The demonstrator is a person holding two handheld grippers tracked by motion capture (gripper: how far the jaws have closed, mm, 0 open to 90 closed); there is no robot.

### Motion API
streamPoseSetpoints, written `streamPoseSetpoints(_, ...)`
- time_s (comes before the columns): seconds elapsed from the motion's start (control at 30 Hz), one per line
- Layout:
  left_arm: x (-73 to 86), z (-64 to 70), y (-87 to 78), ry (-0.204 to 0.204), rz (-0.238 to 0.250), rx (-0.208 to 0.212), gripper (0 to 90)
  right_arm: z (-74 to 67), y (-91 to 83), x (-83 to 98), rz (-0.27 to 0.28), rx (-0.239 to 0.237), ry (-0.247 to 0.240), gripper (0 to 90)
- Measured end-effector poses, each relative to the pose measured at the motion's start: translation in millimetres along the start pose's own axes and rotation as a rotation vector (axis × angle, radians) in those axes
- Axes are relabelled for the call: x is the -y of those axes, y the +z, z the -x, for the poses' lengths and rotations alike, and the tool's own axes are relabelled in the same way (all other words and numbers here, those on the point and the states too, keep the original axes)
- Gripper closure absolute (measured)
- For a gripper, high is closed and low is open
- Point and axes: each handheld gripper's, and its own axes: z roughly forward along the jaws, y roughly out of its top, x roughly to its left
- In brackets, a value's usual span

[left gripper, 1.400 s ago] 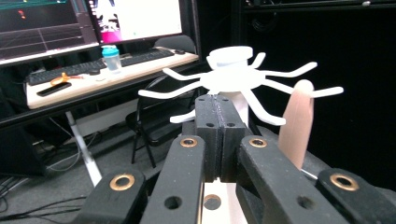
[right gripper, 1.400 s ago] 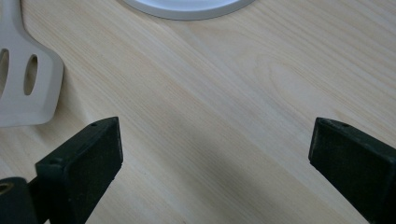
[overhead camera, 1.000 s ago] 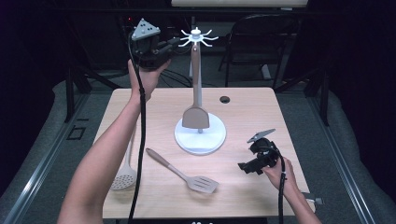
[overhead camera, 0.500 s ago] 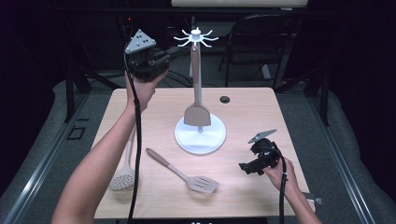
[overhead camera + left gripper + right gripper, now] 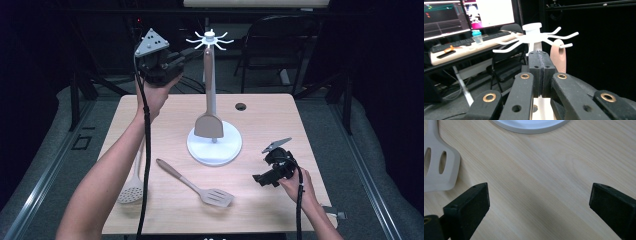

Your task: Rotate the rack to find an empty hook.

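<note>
My left gripper is closed on nothing beside the rack's hooks; my right gripper rests wide open over the table, probably ready for the slotted spatula.

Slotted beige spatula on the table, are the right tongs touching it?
Apart. The right gripper view shows bare wood between the slotted beige spatula and the open right tongs.

A pale wooden table stands on grey carpet in a dark room. At one o'clock beyond it sits a black folding chair. At ten o'clock, lit monitors glow above a keyboard.
</note>
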Motion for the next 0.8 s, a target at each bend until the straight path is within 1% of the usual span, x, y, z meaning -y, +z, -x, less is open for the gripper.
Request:
streamPoseSetpoints(0.1, -1.0, -0.7, 1.7, 0.001, -0.005, -0.009, 90.0, -0.2, -0.3, 0.8, 0.003, 0.002, 0.008, 2.6)
streamPoseSetpoints(0.23, -1.6, -2.1, 3.3, 0.001, -0.007, -0.015, 90.0, 0.4, -1.2, 1.0, -0.005, 0.003, -0.004, 2.7)
streamPoseSetpoints(0.3, -1.6, -2.5, 4.6, -0.007, -0.01, -0.016, 90.0, 0.0, -0.8, 1.2, 0.0, 0.004, -0.001, 2.7)
streamPoseSetpoints(0.63, -1.2, -5.4, 4.8, -0.012, -0.014, -0.026, 90.0, -1.0, 0.2, 1.0, 0.004, -0.003, 0.005, 2.7)
streamPoseSetpoints(0.8, -1.5, -7.0, 5.0, -0.011, -0.019, -0.032, 90.0, -1.0, -0.1, 0.8, -0.004, -0.004, 0.003, 2.7)
